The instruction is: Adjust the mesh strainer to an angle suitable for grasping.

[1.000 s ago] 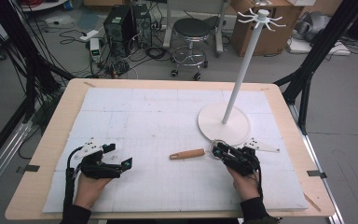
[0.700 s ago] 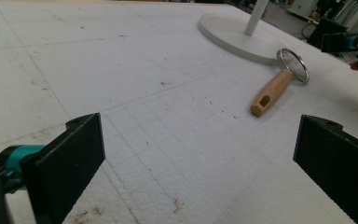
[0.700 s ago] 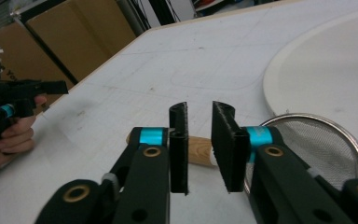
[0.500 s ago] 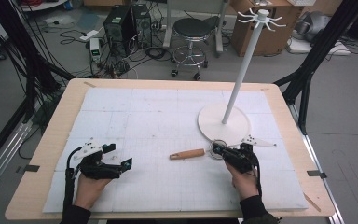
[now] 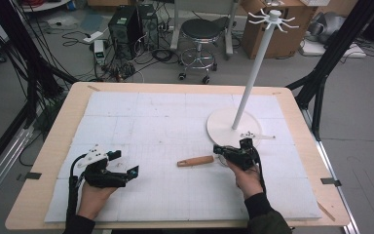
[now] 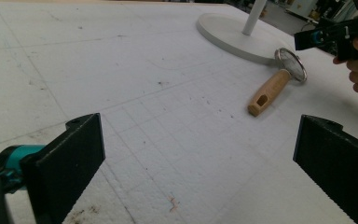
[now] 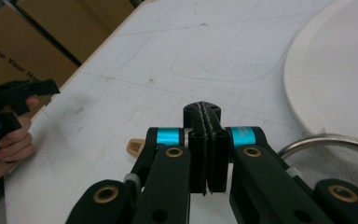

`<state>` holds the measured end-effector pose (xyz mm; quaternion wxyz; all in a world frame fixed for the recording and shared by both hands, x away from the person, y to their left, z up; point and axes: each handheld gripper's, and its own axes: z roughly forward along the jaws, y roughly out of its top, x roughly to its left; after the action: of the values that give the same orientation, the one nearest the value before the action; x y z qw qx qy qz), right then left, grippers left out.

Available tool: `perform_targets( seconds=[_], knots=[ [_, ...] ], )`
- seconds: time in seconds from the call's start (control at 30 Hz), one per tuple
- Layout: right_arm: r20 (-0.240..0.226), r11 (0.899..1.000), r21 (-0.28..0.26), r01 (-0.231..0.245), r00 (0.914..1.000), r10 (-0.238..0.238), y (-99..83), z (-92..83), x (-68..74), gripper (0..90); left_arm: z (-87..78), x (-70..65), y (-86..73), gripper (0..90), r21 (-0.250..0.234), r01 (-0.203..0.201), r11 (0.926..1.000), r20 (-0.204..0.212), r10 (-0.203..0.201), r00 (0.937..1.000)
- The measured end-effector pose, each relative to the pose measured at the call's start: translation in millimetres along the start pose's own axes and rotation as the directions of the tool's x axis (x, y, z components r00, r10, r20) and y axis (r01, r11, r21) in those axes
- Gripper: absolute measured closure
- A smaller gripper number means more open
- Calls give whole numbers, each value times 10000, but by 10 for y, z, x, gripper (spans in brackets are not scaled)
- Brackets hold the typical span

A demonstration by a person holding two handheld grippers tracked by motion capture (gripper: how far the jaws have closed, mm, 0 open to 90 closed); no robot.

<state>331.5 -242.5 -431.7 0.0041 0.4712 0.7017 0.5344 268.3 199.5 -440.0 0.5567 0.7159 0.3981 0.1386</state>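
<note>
A small sieve with a wooden handle [image 5: 195, 161] lies on the white foam mat, its handle pointing left and its round mesh [image 6: 291, 63] next to the stand's base. My right gripper [image 5: 219, 149] hovers over the mesh end, jaws shut flat against each other [image 7: 207, 116] with nothing between them. The mesh rim [image 7: 335, 156] shows just under it to the right, and the handle's tip [image 7: 135, 147] pokes out on the left. My left gripper [image 5: 125, 164] rests at the near left of the mat, open wide [image 6: 200, 149] and empty, facing the sieve.
A white hook stand rises from a round base [image 5: 224, 129] right behind the sieve, its pole [image 5: 253, 73] leaning up to a crown of hooks. The foam mat [image 5: 151, 122] covers the wooden table. Cardboard boxes, a stool and cables sit on the floor beyond.
The right gripper's jaws have closed and it has shifted a little left and away from the person, over the sieve's mesh end. The left gripper and the sieve stay put.
</note>
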Motion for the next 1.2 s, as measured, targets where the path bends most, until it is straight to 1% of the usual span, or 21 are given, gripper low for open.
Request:
perform_targets(
  seconds=[0.07, 0.17, 0.2, 0.23, 0.27, 0.33, 0.37, 0.43, 0.47, 0.5, 0.57, 0.73, 0.87, 0.93, 0.97, 1.13, 1.2],
  knots=[
    [127, 9997, 229, 35, 9999, -38, 45, 51, 12, 897, -2, 4, 1, 26, -12, 23, 10000, 18, -23, 10000],
    [507, 9977, 668, 81, 9987, -115, 125, 157, 38, 898, -5, 3, 0, 26, -36, 54, 10000, -22, -54, 10000],
    [565, 9968, 799, -29, 9984, -16, 153, 190, 49, 898, -5, 3, 1, 27, -39, 28, 10000, 12, -28, 10000],
    [627, 9960, 893, -3, 9980, -53, 179, 221, 53, 898, -3, -1, 1, 26, -39, 44, 10000, 41, -44, 10000],
    [681, 9949, 1001, -89, 9977, 21, 202, 246, 58, 898, -5, -6, 3, 26, -36, 6, 10000, 28, -6, 10000],
    [670, 9935, 1119, -192, 9977, 117, 242, 288, 57, 898, -9, -17, 7, 27, -53, 4, 10000, 51, -4, 10000],
    [745, 9925, 1198, -258, 9971, 169, 258, 304, 59, 898, -8, -17, 7, 26, -55, -27, 10000, 60, 28, 10000],
    [791, 9910, 1300, -305, 9967, 203, 272, 318, 59, 898, -9, -17, 6, 26, -46, 5, 10000, 71, -4, 10000],
    [941, 9877, 1522, -351, 9953, 209, 293, 349, 53, 898, -10, -16, 6, 27, -60, 15, 10000, 82, -14, 10000],
    [1005, 9860, 1609, -436, 9946, 276, 301, 362, 56, 898, -13, -13, 6, 26, -93, -16, 10000, 70, 17, 10000],
    [1046, 9845, 1699, -435, 9942, 259, 309, 381, 55, 898, -19, -11, 10, 27, -103, -21, 9999, 93, 22, 10000],
    [1076, 9827, 1787, -483, 9938, 293, 304, 402, 39, 898, -36, 0, 11, 27, -178, 21, 9998, 64, -20, 10000],
    [1043, 9817, 1867, -383, 9944, 190, 293, 417, 26, 898, -32, -4, 10, 26, -156, 4, 9999, 94, -2, 10000],
    [1008, 9777, 2054, -432, 9946, 227, 273, 437, 16, 898, -30, -7, 9, 27, -166, 2, 9999, 85, -1, 10000],
    [1030, 9767, 2117, -357, 9946, 141, 256, 452, 0, 898, -30, -9, 9, 27, -157, -3, 9999, 92, 4, 10000],
    [1267, 9699, 2378, -529, 9917, 230, 168, 477, -84, 899, -32, -9, 8, 27, -168, 2, 9999, 95, 0, 10000],
    [1310, 9667, 2505, -518, 9912, 191, 147, 480, -106, 899, -32, -6, 6, 27, -138, -14, 9999, 91, 16, 10000]
  ],
)
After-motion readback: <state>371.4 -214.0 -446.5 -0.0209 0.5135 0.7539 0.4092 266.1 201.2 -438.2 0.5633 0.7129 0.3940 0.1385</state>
